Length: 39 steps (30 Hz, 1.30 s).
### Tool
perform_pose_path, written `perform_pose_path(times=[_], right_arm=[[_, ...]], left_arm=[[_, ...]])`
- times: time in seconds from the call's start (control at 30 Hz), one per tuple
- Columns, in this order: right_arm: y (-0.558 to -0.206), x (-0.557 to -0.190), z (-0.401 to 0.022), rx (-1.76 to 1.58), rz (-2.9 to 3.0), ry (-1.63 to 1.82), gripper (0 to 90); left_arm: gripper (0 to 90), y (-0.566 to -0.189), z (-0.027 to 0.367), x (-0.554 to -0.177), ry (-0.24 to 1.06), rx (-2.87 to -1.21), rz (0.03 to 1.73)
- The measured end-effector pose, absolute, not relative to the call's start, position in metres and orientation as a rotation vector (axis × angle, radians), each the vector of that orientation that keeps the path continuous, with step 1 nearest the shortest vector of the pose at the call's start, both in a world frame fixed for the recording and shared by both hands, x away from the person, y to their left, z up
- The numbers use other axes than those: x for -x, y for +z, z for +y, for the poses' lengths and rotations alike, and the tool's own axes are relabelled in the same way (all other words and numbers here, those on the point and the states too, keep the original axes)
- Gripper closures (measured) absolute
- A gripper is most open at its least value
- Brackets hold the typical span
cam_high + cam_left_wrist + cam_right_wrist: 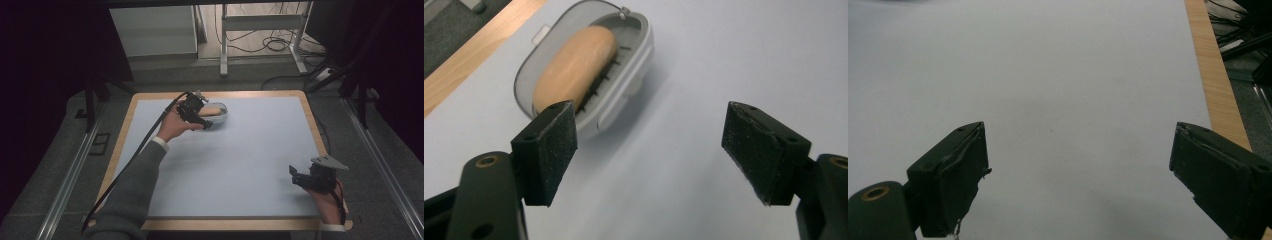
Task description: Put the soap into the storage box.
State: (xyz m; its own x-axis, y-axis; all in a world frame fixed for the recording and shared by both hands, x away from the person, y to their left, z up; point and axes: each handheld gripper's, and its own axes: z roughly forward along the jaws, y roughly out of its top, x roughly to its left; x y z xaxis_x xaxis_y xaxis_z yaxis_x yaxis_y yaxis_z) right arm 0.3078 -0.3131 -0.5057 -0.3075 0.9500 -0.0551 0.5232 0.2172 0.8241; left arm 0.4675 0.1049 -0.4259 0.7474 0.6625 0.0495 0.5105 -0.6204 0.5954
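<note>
Grey tray (634, 75) with the tan bread roll (574, 67) in it sits near the table's (260, 165) far-left edge, left gripper (649, 145) jaws spread just beside it, right gripper (1078, 175) spread too, holding nothing.

Bread roll's (574, 70) near end perhaps hidden

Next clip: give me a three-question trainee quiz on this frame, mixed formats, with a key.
1. True or false: the left gripper has its jaws closed on the bread roll.
2. Where does the bread roll lie? A) bare on the table B) in the grey oval container C) between the right gripper's jaws
3. Fill in: the right gripper hangs open over the ____ corner of the table, as the high view shows it.

Key
1. False: the jaws stand apart with nothing between them, the roll beyond them.
2. B
3. near right
</note>
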Motion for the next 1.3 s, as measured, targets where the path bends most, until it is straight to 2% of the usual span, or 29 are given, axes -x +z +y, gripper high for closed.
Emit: perform_pose_path(times=[0.2, 0.7, 1.1, 1.3], right_arm=[[-0.506, -0.308, -0.312, -1.355, 1.927, 0.966, 8.5], [-0.506, -0.307, -0.306, -1.341, 1.942, 0.966, 8.5], [-0.506, -0.306, -0.305, -1.34, 1.942, 0.964, 8.5], [-0.507, -0.307, -0.303, -1.332, 1.951, 0.956, 8.5]], left_arm=[[22.0, -0.428, 0.125, -0.432, 0.393, -2.337, 0.87], [21.6, -0.474, 0.169, -0.366, 0.318, -2.233, 0.961], [21.9, -0.51, 0.203, -0.326, 0.298, -2.157, 1.08], [22.1, -0.52, 0.216, -0.319, 0.308, -2.148, 1.124]])
